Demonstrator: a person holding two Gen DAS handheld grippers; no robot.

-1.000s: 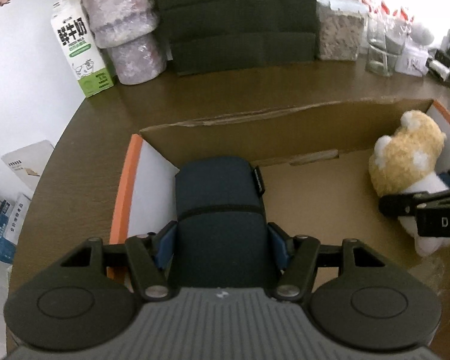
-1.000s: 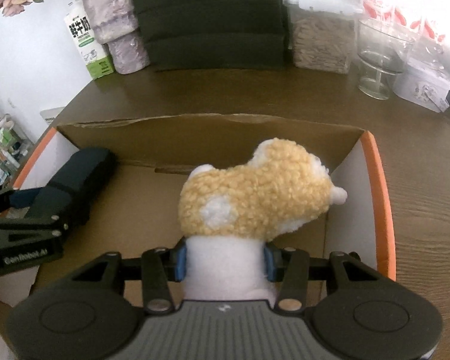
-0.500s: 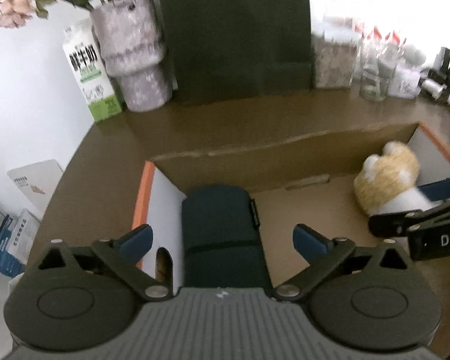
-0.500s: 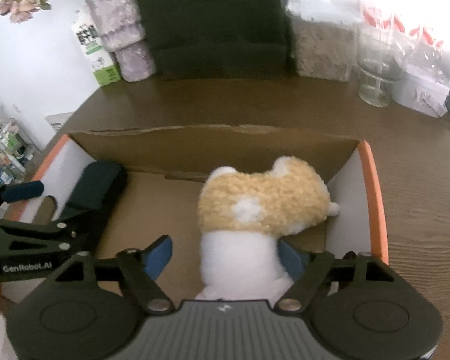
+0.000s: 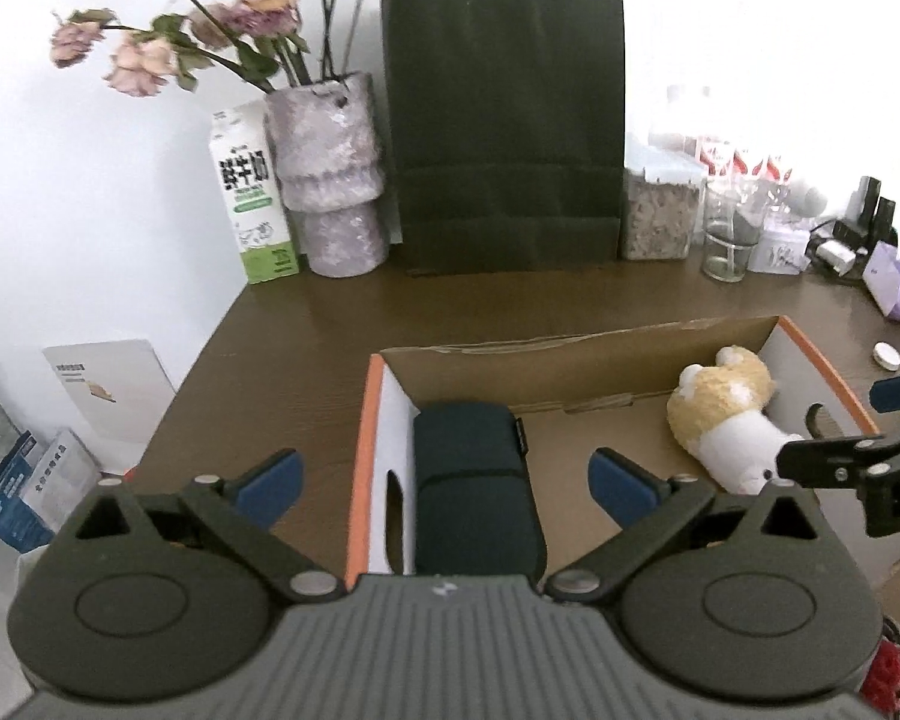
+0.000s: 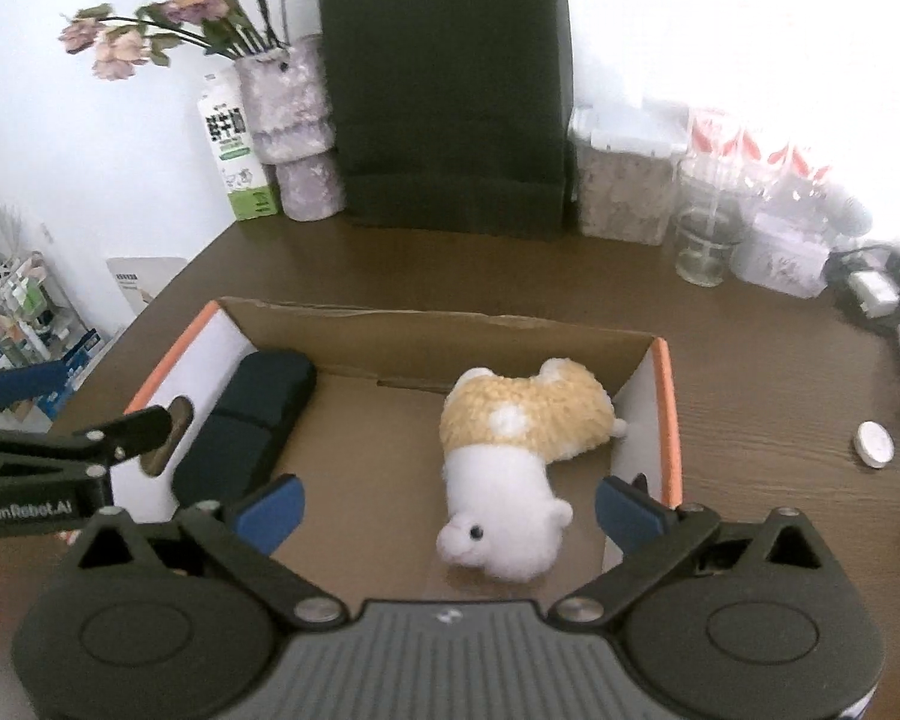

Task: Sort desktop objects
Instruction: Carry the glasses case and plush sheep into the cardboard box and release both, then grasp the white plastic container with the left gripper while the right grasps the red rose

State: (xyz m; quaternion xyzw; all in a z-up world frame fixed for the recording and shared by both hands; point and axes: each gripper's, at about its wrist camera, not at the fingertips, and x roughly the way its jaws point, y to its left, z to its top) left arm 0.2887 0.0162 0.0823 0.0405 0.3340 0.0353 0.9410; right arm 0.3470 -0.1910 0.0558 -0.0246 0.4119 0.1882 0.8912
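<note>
Lying inside the cardboard box [image 6: 354, 324], which has orange edges and white end walls, are the two sorted things. The plush toy [image 6: 510, 456] is resting on its side toward the box's 3 o'clock end in the right wrist view, its curly tan upper part pointing to 12 o'clock and its white part with a small black eye and snout pointing to 6 o'clock. The dark blue pouch [image 5: 474, 498], a soft rolled case with a band across it and a small tag on one side, is lying along the white wall at the 9 o'clock end.

The right tool [image 6: 447, 513] is hanging over the toy with its jaws having just been opening and now spread wide; the toy is lying between the blue pads without touching them. The left tool [image 5: 444, 480] is standing equally wide above the pouch, its jaws also just having opened, nothing pressed.

The left tool's arm is showing the lettering "GenRobot.AI" in the right wrist view. At 11 o'clock on the worktop [image 6: 510, 276] a green-and-white milk carton [image 5: 252, 192] is carrying bold Chinese characters, too blurred to read surely, beside a vase [image 5: 330, 180] and a dark paper bag [image 5: 504, 120].
</note>
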